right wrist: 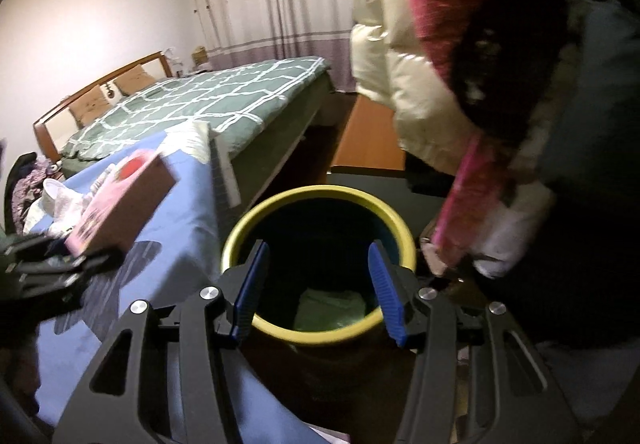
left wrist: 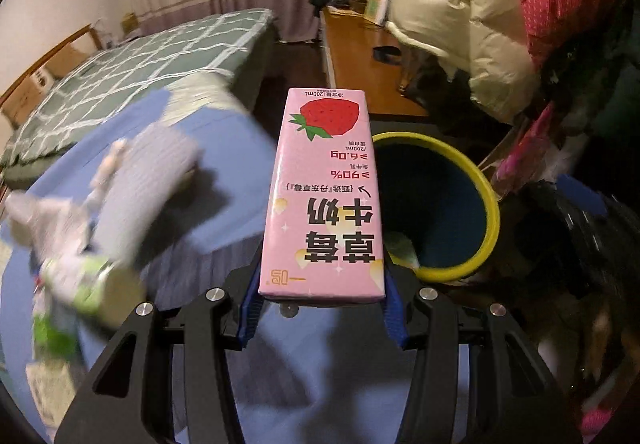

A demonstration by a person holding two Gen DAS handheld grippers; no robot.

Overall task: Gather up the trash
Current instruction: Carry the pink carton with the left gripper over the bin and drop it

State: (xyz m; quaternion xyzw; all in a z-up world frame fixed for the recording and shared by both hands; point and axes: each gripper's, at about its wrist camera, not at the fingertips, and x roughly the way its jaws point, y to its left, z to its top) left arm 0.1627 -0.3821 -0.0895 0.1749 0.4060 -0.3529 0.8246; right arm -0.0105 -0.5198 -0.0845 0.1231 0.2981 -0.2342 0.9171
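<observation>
My left gripper [left wrist: 322, 296] is shut on a pink strawberry milk carton [left wrist: 326, 192], which sticks out forward between the blue pads. The carton hangs above the blue cloth, just left of a yellow-rimmed bin [left wrist: 490, 204]. In the right wrist view the same carton [right wrist: 120, 204] shows blurred at the left, held by the left gripper [right wrist: 86, 258]. My right gripper [right wrist: 318, 264] stands open above the bin [right wrist: 320, 192] with nothing between its blue pads [right wrist: 252, 280]. A pale green piece of trash [right wrist: 330, 308] lies at the bottom of the bin.
Blurred wrappers and tissue [left wrist: 80, 228] lie on the blue cloth [left wrist: 200, 164] at the left. A green checked bed [right wrist: 200, 104] stands behind. Puffy jackets [left wrist: 480, 4] hang at the right above a wooden desk [left wrist: 360, 56]. A dark basket [left wrist: 580, 244] sits right of the bin.
</observation>
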